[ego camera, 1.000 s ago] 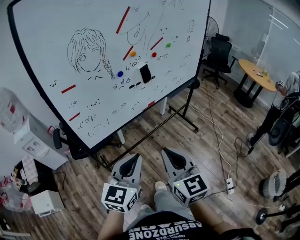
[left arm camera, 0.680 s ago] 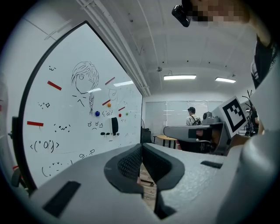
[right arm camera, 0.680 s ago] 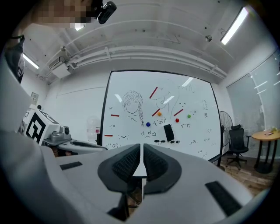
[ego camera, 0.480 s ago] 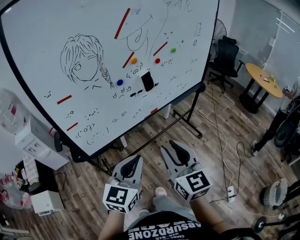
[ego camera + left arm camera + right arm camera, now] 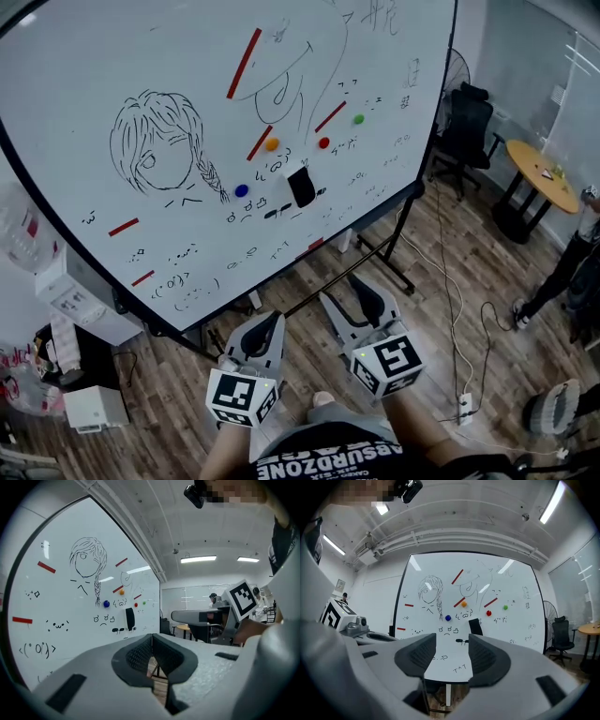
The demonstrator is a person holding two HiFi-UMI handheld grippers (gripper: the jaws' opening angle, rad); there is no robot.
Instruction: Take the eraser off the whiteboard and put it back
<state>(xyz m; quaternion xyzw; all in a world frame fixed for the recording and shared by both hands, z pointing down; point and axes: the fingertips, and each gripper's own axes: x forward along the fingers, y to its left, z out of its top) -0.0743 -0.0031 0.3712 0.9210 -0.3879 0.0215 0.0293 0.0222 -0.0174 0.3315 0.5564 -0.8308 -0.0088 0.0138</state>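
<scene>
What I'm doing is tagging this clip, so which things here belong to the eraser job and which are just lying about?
Job: eraser, stuck on the whiteboard; right gripper, jaws have just been opening, nothing between them; left gripper, shut, empty.
Lying about: blue magnet, office chair, round table, power strip.
</scene>
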